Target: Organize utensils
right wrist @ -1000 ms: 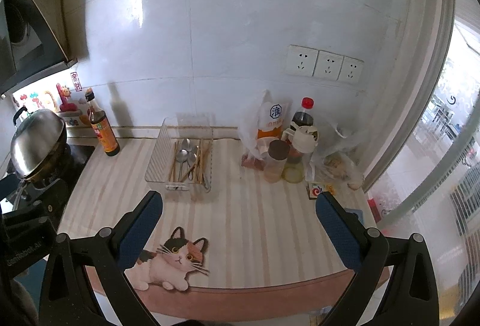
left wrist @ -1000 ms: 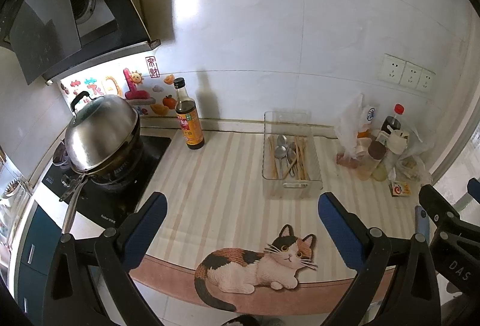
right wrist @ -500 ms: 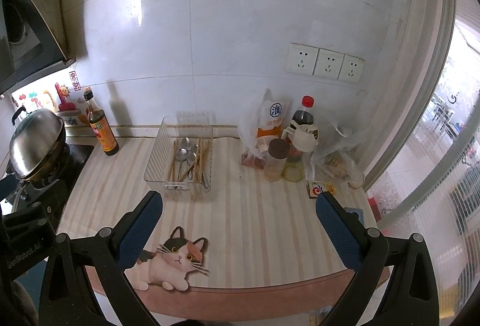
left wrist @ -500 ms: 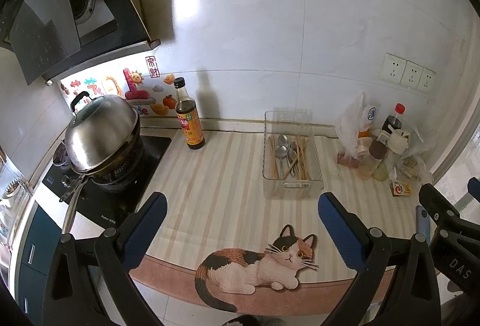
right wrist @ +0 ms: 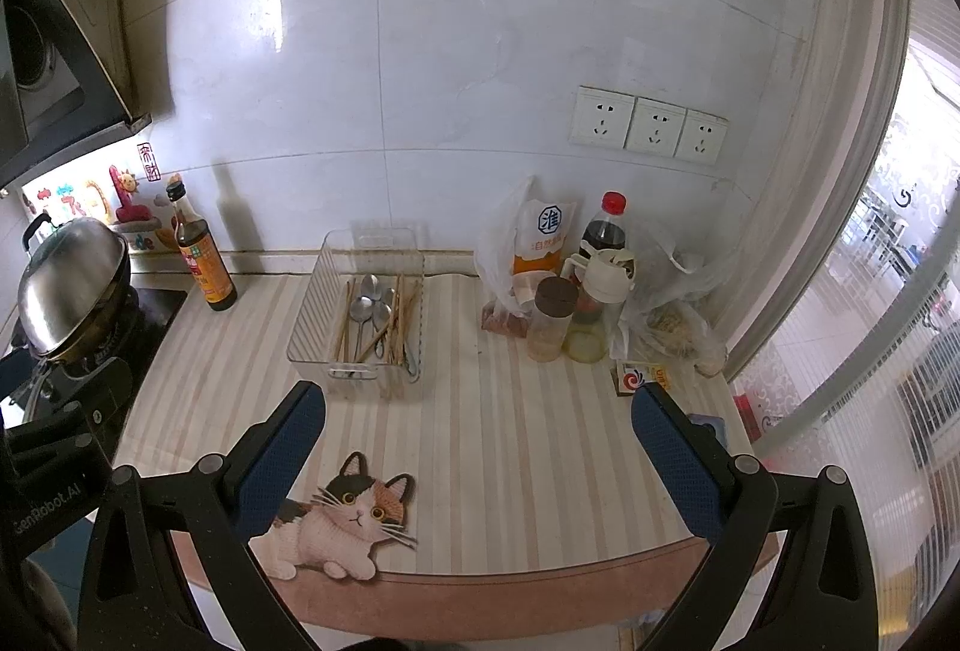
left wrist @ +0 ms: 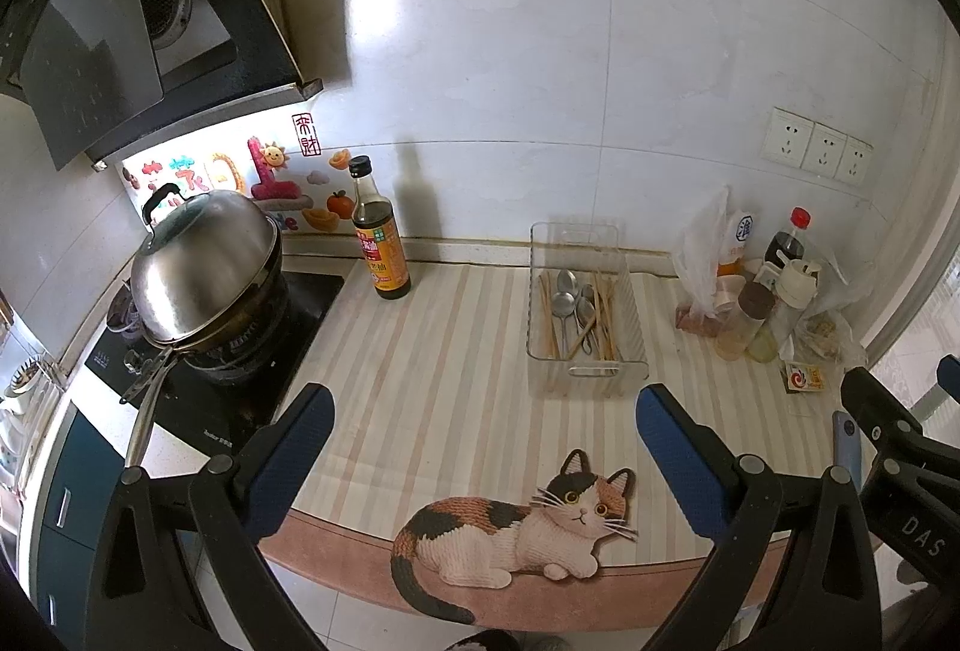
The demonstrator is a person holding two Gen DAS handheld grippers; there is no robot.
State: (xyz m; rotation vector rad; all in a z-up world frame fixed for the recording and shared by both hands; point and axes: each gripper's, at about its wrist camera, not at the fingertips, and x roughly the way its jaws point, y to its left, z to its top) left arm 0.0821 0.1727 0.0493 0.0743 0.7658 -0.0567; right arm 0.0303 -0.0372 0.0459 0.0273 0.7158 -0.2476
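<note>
Spoons overlapping chopsticks, count unclear

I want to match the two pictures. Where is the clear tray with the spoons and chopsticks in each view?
Left wrist view: the tray is right of centre, at mid height, far right of the dark bottle.
Right wrist view: the tray is left of centre, at mid height, between the dark bottle and the jars.
Shared landmark: the cat picture at the near edge of the mat, in front of the tray.
</note>
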